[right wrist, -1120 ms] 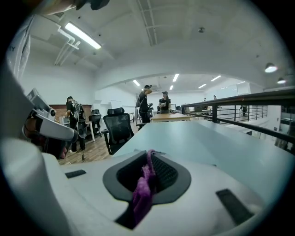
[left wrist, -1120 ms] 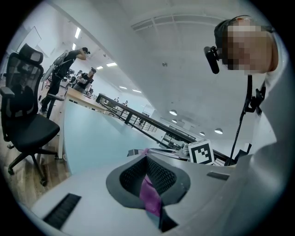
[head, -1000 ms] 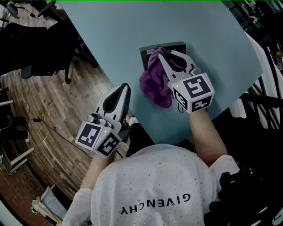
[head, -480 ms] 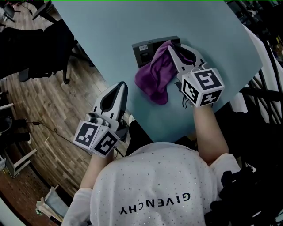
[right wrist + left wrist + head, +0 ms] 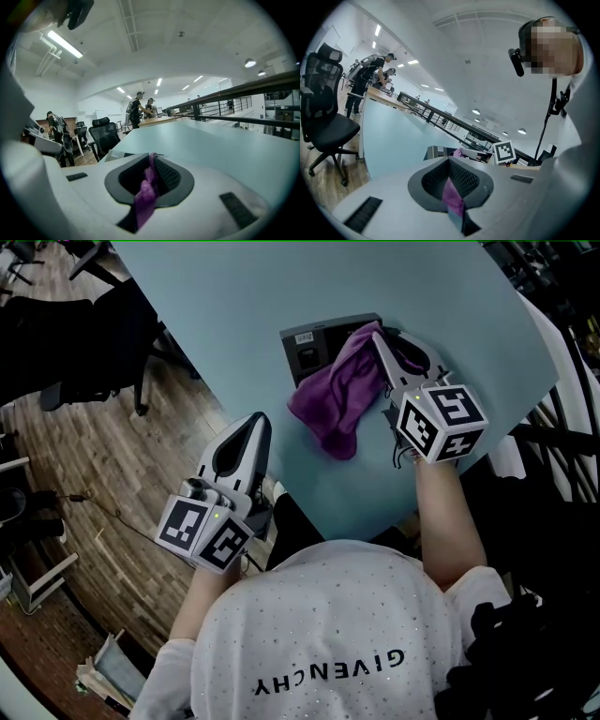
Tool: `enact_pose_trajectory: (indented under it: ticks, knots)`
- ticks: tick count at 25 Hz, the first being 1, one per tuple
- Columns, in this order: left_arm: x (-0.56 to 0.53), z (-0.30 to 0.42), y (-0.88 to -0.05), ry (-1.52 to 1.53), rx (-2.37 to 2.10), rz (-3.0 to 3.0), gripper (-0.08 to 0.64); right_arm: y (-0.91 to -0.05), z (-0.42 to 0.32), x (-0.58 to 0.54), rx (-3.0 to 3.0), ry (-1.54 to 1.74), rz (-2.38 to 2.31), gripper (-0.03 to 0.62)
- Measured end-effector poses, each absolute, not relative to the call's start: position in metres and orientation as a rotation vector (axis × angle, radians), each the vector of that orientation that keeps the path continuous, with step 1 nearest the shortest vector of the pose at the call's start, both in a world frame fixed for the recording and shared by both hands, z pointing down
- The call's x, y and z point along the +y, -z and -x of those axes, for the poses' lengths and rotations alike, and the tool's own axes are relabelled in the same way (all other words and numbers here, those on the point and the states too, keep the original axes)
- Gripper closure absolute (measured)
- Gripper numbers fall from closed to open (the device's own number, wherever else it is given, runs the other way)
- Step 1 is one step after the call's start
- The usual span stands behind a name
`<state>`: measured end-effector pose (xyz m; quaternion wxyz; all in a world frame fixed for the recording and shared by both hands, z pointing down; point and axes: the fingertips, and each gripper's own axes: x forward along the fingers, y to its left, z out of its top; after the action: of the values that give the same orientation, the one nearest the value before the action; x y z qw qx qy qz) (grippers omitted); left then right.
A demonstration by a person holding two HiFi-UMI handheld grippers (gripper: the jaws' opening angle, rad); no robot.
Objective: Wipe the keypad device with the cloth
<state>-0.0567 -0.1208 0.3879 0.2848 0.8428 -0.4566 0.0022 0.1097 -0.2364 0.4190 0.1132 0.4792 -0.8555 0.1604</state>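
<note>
A dark keypad device [image 5: 309, 338] lies on the pale blue table [image 5: 234, 296]. A purple cloth [image 5: 333, 399] drapes over the device's right part and trails toward the table's near edge. My right gripper [image 5: 378, 334] is shut on the cloth's far end, above the device; in the right gripper view the cloth [image 5: 145, 194] hangs pinched between the jaws, with the device [image 5: 117, 154] just left of them. My left gripper [image 5: 255, 420] is shut and stands at the table's left edge, apart from the cloth. In the left gripper view the device [image 5: 438, 152] and cloth [image 5: 458, 153] lie beyond its tips.
A black office chair [image 5: 84, 343] stands on the wooden floor [image 5: 75, 456] left of the table. Dark equipment and cables [image 5: 562, 427] crowd the right side. People [image 5: 140, 110] stand at a distant desk. The table's near edge runs just before my body.
My right gripper has moved right and a little farther away, dragging the cloth across the device and baring its left part. The left gripper has stayed almost still.
</note>
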Motion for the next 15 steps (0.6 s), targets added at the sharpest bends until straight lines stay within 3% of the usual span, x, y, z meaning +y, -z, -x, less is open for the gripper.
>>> enact_pose_trajectory:
  ticks: [15]
  knots:
    - [-0.12,0.059,-0.388,0.015,-1.221,-2.244,0.56,-0.417,-0.132,-0.234,-2.525,-0.634,-1.497,0.561]
